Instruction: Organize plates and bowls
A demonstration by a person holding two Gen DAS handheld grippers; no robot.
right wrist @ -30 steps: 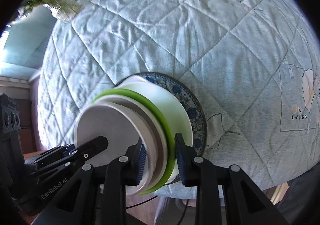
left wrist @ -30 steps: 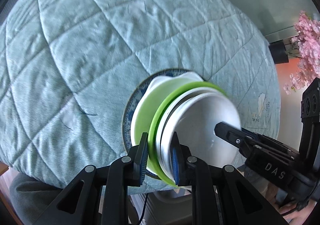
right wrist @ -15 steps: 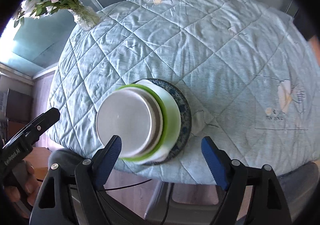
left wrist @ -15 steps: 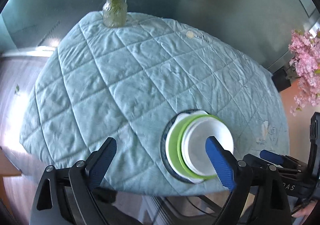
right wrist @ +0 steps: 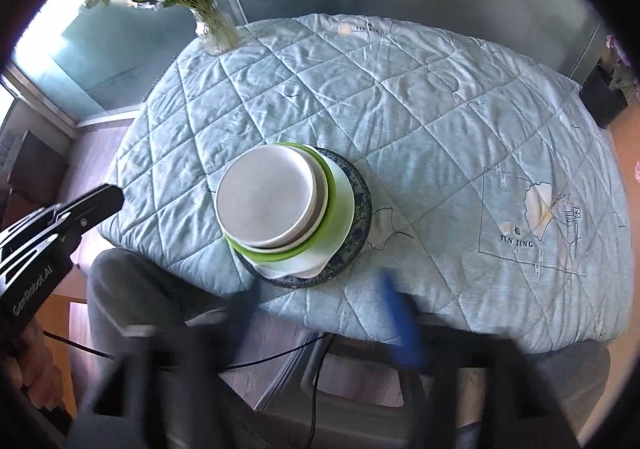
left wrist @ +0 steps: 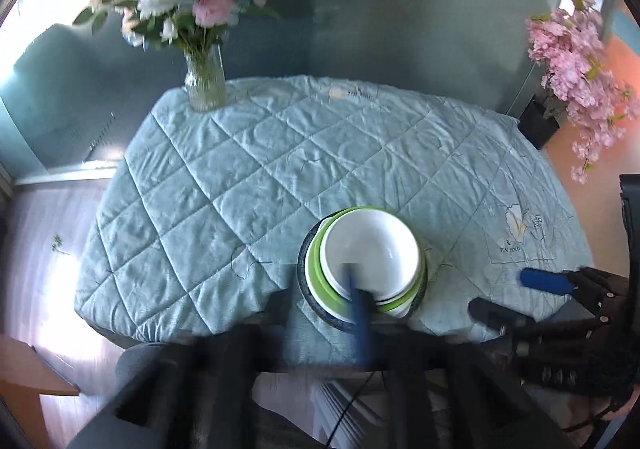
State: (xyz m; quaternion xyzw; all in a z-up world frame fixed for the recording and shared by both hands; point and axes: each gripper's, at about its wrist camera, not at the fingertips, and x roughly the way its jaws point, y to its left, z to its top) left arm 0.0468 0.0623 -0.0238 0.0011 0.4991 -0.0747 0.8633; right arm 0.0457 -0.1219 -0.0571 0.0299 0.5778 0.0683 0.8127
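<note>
Both grippers have let go of the stack and risen clear since a second ago; the stack stays on the table.
Surroundings: a glass vase of flowers (left wrist: 205, 83) stands at the far edge of the quilted tablecloth (left wrist: 248, 177); a pink blossom plant (left wrist: 576, 61) in a dark pot stands off the table's far right corner; nothing lies between grippers and dishes. Left gripper (left wrist: 320, 301) points steeply down, blurred, jaws closing with nothing between them, one blue pad overlapping the bowl in view only. Right gripper (right wrist: 320, 301) also points steeply down, jaws apart and empty, stack just beyond them. Stack near the table's near edge: white bowl (left wrist: 372, 249) on top, green bowl (left wrist: 320, 285) beneath, blue patterned plate (right wrist: 362, 205) at bottom.
</note>
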